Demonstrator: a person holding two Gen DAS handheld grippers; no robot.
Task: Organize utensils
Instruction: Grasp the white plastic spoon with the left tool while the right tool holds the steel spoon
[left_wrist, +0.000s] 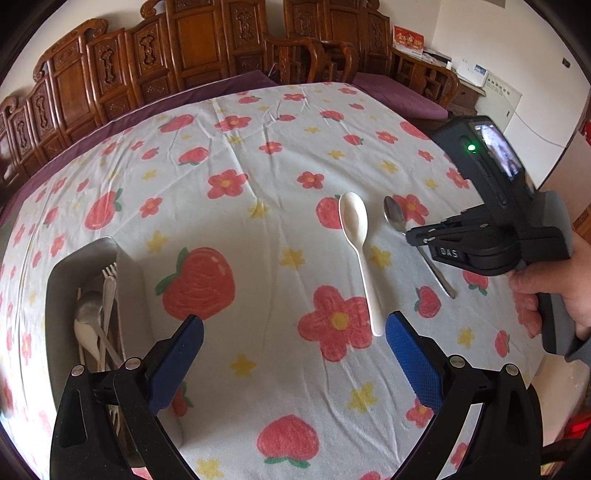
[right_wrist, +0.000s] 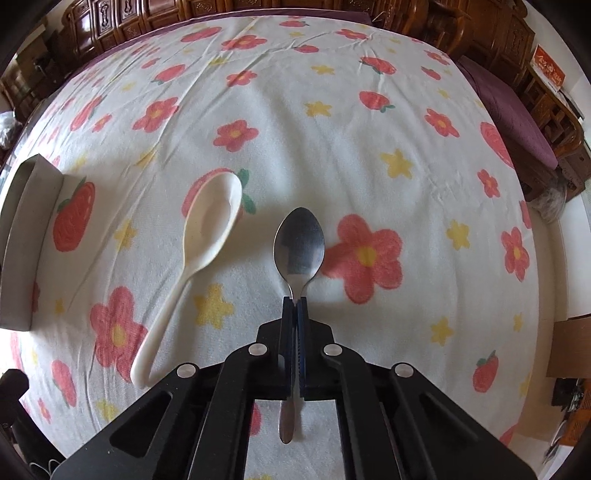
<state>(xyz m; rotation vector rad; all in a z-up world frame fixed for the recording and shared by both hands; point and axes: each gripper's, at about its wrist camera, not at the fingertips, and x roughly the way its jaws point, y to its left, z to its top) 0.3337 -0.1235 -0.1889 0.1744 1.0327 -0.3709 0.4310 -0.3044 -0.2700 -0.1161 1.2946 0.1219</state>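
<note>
Steel spoon (right_wrist: 299, 247): found flat on flowered cloth (right_wrist: 332, 129), bowl up, beside white spoon (right_wrist: 207, 240). Clenched at neck by right gripper (right_wrist: 295, 306); blue pads seen pressed on handle just below bowl. Judged light, rigid, smooth, liable to slip or pivot in narrow pinch; grip nearer mid-handle judged steadier.

White spoon: judged plastic, light, stiff; long handle offered as hold.

Left gripper (left_wrist: 293, 343): jaws spread wide, nothing between, hung over cloth near white spoon's handle end.

Holder (left_wrist: 62, 280): placed at left, forks and spoons already inside.
</note>
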